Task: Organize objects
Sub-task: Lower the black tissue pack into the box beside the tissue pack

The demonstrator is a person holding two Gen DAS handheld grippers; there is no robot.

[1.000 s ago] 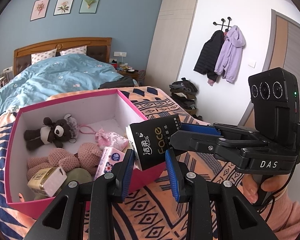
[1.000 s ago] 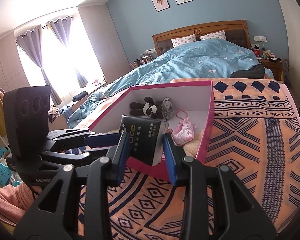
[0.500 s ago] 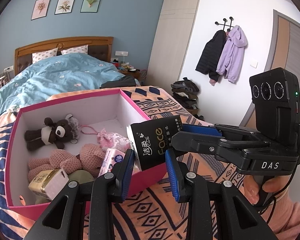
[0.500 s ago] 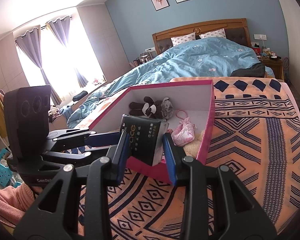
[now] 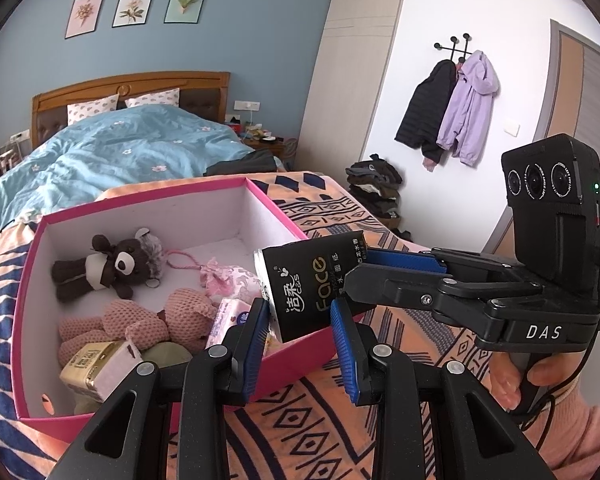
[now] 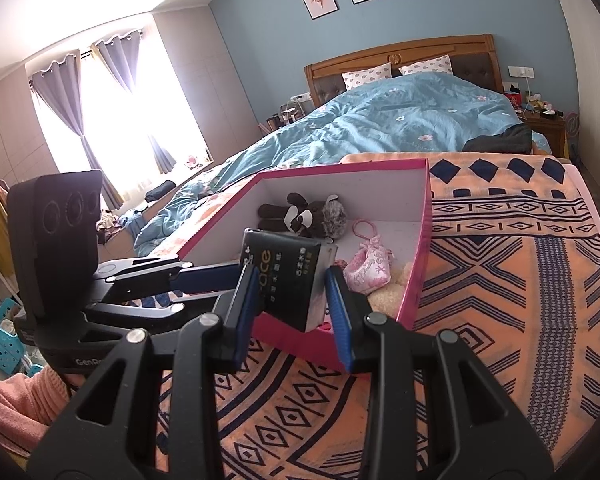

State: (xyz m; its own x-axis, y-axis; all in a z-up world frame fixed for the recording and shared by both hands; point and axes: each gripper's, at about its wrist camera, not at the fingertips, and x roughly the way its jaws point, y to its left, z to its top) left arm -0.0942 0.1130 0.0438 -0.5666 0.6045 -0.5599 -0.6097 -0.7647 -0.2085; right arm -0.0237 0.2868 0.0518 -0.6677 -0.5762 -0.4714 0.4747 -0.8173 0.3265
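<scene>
A: Tissue pack (image 5: 314, 286), the black one. Where is it in the left wrist view?

B: Tilted over the near right edge of the pink box (image 5: 36, 320). The right gripper (image 5: 350, 270) comes in from the right of the box and pinches the pack's far end. The left gripper (image 5: 300, 332) sits just in front of the box with its blue pads either side of the pack's lower end; whether they press it I cannot tell.

A: What lies inside the box?

B: A brown teddy (image 5: 108, 266), a pink knitted toy (image 5: 148, 320), a pink pouch (image 5: 230, 282) and a small cream packet (image 5: 100, 366).

A: And the right wrist view?

B: The right gripper (image 6: 290, 292) clamps the pack (image 6: 290, 276) above the box's near wall (image 6: 288, 340). The left gripper (image 6: 232, 278) reaches in from the left of the box; its tips are hidden behind the pack.
</scene>
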